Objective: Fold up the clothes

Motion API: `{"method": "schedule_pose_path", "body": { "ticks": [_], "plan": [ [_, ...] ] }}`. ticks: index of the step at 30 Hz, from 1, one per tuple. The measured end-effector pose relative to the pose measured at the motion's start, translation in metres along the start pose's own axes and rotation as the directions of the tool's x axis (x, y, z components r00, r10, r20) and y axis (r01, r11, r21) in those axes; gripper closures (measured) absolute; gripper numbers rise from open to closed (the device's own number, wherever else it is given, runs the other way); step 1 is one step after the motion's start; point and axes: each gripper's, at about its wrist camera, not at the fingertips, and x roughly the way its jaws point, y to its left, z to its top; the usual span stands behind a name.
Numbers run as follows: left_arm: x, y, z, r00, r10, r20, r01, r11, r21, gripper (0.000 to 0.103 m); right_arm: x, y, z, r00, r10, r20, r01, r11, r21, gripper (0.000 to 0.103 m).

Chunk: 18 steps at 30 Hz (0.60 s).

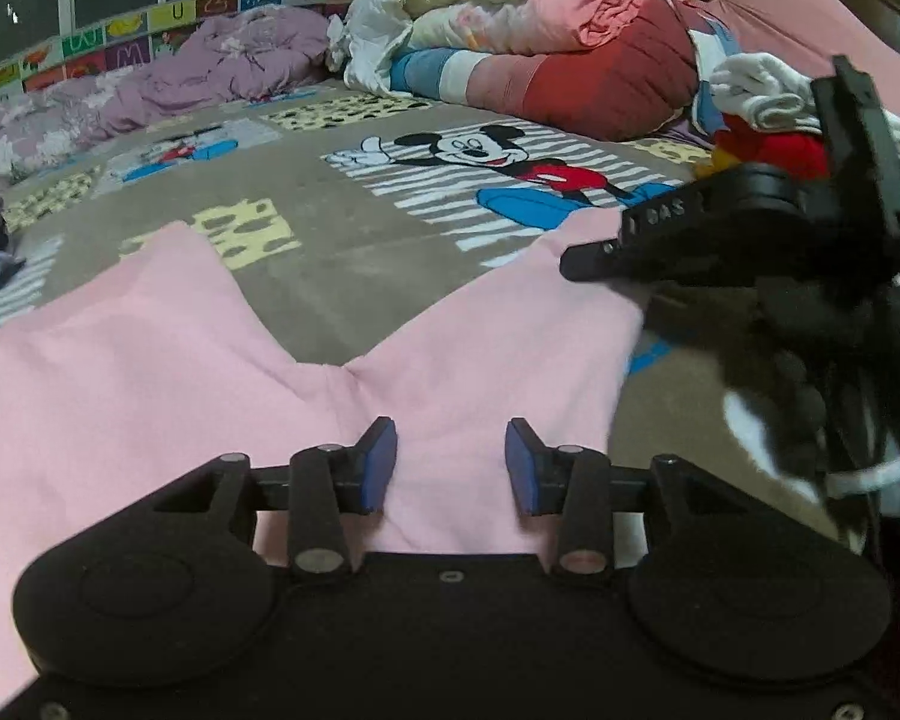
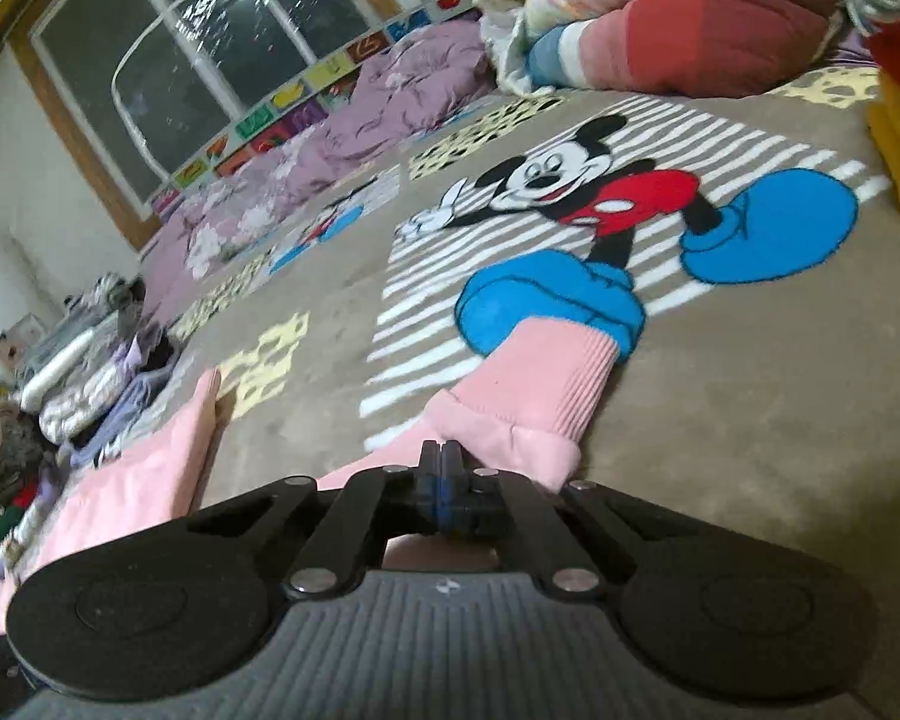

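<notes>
Soft, light pink garment (image 1: 210,372): right gripper (image 2: 442,468) pinched shut on its ribbed cuff (image 2: 546,384) (a firm hold), left gripper (image 1: 452,462) half-open, empty above cloth.

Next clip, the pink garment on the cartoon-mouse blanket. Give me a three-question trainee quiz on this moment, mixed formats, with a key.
1. True or false: the left tongs stand open over the pink garment.
2. Which tongs are shut at the folded pink fabric near the ribbed cuff? A) left B) right C) neither
3. Fill in: the garment lies on a blanket printed with a cartoon ____.

Key: 1 true; 2 B, the right tongs, though whether they pinch the fabric is hidden; 3 mouse.
</notes>
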Motion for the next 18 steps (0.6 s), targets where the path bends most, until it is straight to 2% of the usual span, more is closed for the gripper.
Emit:
{"method": "schedule_pose_path", "body": {
  "ticks": [2,4,5,6,9,14,16,18],
  "plan": [
    [-0.009,-0.006,-0.006,1.0,0.0,0.017,-0.001,0.999,0.035,0.058,-0.003,0.0,-0.001,1.0,-0.002,0.026,0.002,1.0,0.003,0.099],
    [-0.018,-0.016,-0.017,1.0,0.017,0.021,-0.019,0.994,0.105,0.057,-0.013,0.005,-0.001,0.997,-0.007,0.079,0.008,1.0,-0.011,0.083],
    [-0.022,-0.021,-0.023,0.999,0.037,0.025,-0.04,0.99,0.138,0.057,-0.017,0.005,-0.001,0.994,-0.012,0.105,0.013,1.0,-0.011,0.064],
    [-0.027,-0.024,-0.028,0.999,0.046,0.028,-0.05,0.987,0.154,0.057,-0.019,0.004,-0.001,0.992,-0.015,0.125,0.016,1.0,-0.001,0.061],
    [-0.039,-0.023,-0.04,1.0,0.017,0.002,-0.017,0.989,0.147,0.054,-0.024,-0.004,-0.001,0.986,-0.064,0.156,0.058,0.997,0.042,0.061],
    [-0.074,-0.01,-0.055,1.0,0.008,0.013,-0.01,0.99,0.138,0.053,-0.042,-0.02,-0.003,0.945,-0.201,0.259,0.156,0.971,0.184,0.054],
    [-0.092,0.003,-0.059,0.999,0.016,0.036,-0.02,0.995,0.098,0.053,-0.049,-0.014,-0.005,0.935,-0.209,0.287,0.169,0.973,0.159,0.054],
    [-0.112,0.022,-0.061,0.997,0.043,0.069,-0.045,0.998,0.032,0.053,-0.05,0.003,-0.007,0.939,-0.184,0.291,0.172,0.983,0.067,0.054]
  ]
}}
